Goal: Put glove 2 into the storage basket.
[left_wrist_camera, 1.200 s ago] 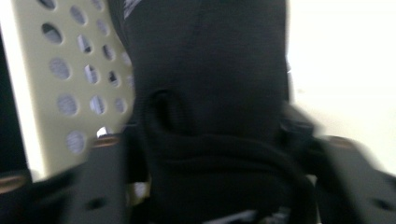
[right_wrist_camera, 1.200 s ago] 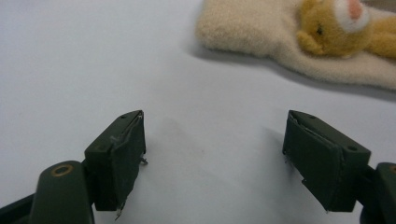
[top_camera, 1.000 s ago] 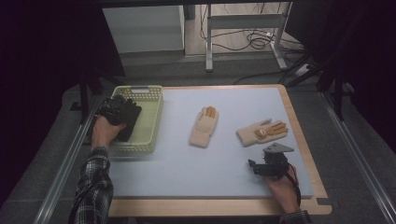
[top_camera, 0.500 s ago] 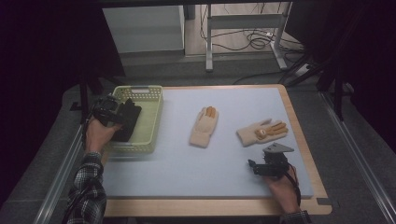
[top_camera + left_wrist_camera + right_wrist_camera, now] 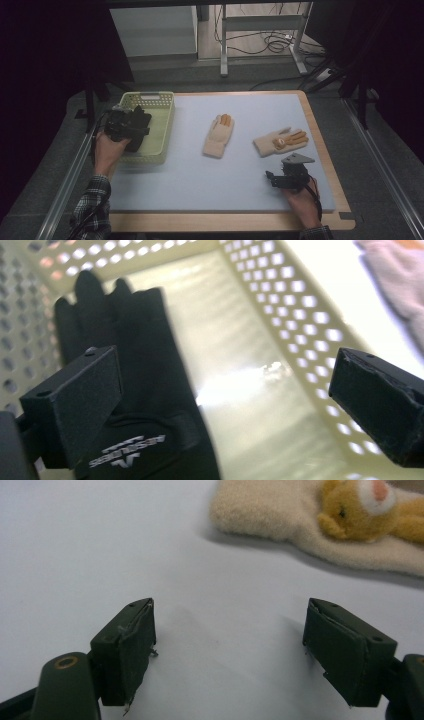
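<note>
A black glove (image 5: 135, 355) lies flat in the pale yellow basket (image 5: 147, 95), near its left wall (image 5: 30, 300). My left gripper (image 5: 131, 122) hovers over the basket's left side. Its jaws have just been opening; it (image 5: 225, 395) is open, with the glove beneath the pads and nothing pressed between them. Two beige gloves rest on the blue mat: one in the middle (image 5: 219, 136), one (image 5: 280, 141) at the right with a small bear (image 5: 360, 505) on it. My right gripper (image 5: 272, 179) rests open on the mat just short of that right glove (image 5: 280, 515), its jaws empty (image 5: 230, 645).
The blue mat (image 5: 200, 180) covers a wooden-edged table (image 5: 225, 222). The basket's perforated right wall (image 5: 280, 300) stands between the black glove and the middle beige glove (image 5: 400, 285). Dark floor, metal rails and cables surround the table.
My left hand has drawn slightly back and left over the basket, and its jaws now stand wider above the black glove. The right hand has stayed where it was.
</note>
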